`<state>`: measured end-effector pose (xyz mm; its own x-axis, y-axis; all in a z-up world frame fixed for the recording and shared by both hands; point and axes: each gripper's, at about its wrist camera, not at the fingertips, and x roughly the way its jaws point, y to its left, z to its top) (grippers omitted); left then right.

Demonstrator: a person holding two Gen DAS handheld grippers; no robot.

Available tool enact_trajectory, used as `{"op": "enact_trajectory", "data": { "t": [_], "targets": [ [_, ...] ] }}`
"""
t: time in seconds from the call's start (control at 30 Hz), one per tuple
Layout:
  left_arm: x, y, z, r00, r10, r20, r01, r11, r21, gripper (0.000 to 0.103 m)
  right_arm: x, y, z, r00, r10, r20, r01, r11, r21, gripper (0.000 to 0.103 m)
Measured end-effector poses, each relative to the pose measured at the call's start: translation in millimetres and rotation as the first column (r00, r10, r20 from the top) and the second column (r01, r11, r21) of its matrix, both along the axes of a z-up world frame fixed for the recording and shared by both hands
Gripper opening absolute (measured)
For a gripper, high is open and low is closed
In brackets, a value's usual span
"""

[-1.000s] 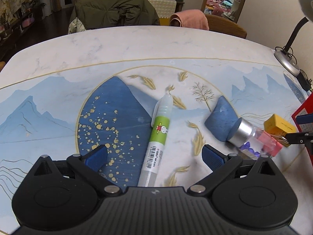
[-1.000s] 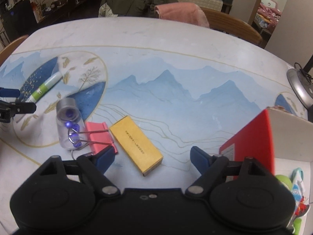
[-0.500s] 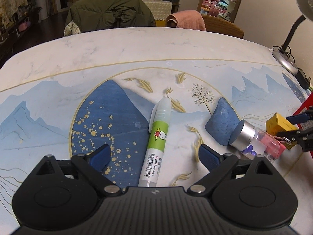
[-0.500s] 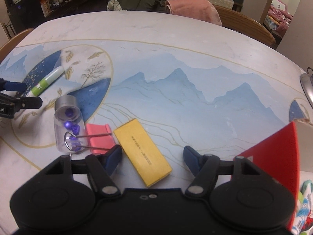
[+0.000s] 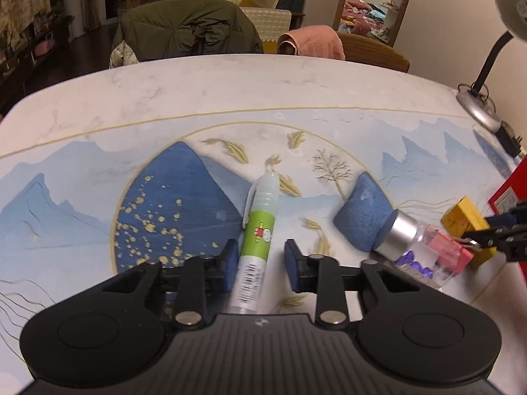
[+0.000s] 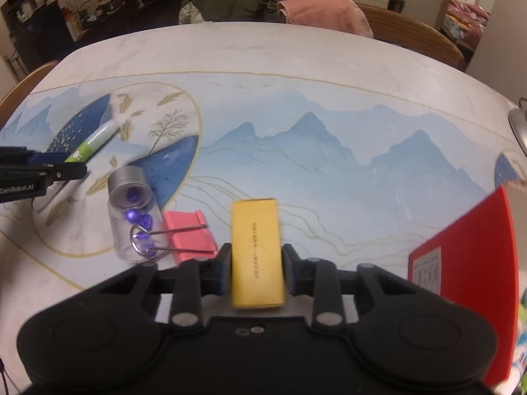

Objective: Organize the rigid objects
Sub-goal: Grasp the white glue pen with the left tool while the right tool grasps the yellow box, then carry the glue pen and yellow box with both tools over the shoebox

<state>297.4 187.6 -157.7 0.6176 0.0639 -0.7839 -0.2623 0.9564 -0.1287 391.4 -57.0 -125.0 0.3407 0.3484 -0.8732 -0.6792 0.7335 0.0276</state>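
A white pen with a green label (image 5: 260, 223) lies on the painted table (image 5: 197, 85). My left gripper (image 5: 260, 265) is shut on the pen's lower barrel, one blue pad on each side. A yellow box (image 6: 255, 230) lies lengthwise between the pads of my right gripper (image 6: 255, 268). Those jaws are closing, and both pads press on the box's long sides. Left of the box lie a pink binder clip (image 6: 187, 233) and a clear vial with a silver cap (image 6: 131, 210) holding purple beads. The pen (image 6: 94, 141) shows at far left in the right wrist view.
A red box (image 6: 467, 263) stands open at the right, with colourful items inside it at the frame's edge. A desk lamp's base (image 5: 477, 112) sits at the table's far right. Chairs draped with a green jacket (image 5: 187, 33) and a pink cloth (image 5: 313, 39) stand behind the table.
Both grippers went from wide open to closed: the left around the pen, the right around the yellow box. The box has turned from diagonal to straight along the right gripper.
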Motion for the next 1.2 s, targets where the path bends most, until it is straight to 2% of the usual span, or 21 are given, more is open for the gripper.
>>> {"op": "enact_trajectory", "data": {
  "t": [0.03, 0.53, 0.83, 1.2],
  "targets": [
    [-0.3, -0.6, -0.1, 1.000, 0.001, 0.000, -0.001, 1.000, -0.011, 0.017, -1.5, -1.0, 0.6, 1.000, -0.009, -0.002, 0.009, 1.000, 0.004, 0.029],
    [-28.8, -22.0, 8.6, 0.998, 0.067, -0.001, -0.067, 0.992, -0.105, 0.017, -39.3, -28.7, 13.3, 0.978, -0.179, -0.108, 0.189, 0.978, 0.087, 0.028],
    [-52.6, -51.0, 33.8, 0.998, 0.061, 0.027, -0.056, 0.986, -0.158, 0.017, -67.4, -47.5, 33.9, 0.968, -0.216, -0.126, 0.230, 0.967, 0.111, 0.028],
    [-67.2, -102.6, 72.6, 0.998, 0.005, 0.061, 0.008, 0.976, -0.216, 0.017, -92.6, -87.0, 68.3, 0.962, -0.246, -0.120, 0.260, 0.957, 0.127, 0.028]
  ]
}}
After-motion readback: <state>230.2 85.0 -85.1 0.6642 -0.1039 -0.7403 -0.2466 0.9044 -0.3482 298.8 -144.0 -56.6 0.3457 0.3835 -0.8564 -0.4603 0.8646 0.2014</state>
